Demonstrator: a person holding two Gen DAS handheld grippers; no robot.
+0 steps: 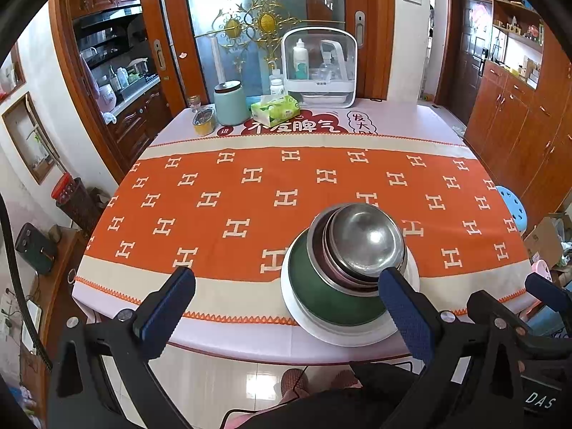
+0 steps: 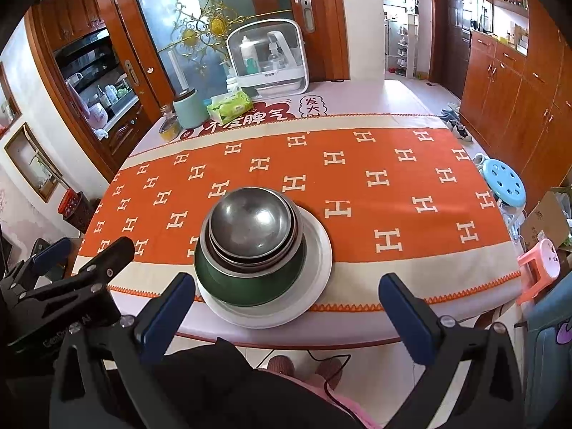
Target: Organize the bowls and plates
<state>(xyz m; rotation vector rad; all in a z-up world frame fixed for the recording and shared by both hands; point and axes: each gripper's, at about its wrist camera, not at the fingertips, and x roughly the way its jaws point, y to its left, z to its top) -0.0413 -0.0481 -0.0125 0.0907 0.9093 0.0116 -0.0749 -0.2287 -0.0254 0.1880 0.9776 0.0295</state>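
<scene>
Resting near the front edge of the table, the round white ceramic plate carries a dark green bowl, which in turn nests several shiny steel bowls, largest at the bottom and smallest on top; this order seems chosen so that the pile sits stable and takes little room. The stack leans slightly off centre on the plate, toward the person's left in the right wrist view. Both tools hang back over the table's near rim: the left gripper is released, its blue pads spread wide and grasping nothing, and the right gripper is likewise spread apart and empty. The plate's near rim lies just beside the edge of the orange patterned tablecloth, so a careless nudge could push it toward the drop. Behind the stack the cloth is bare and wide, while a mint jar and green tissue pack stand well apart at the far side.
</scene>
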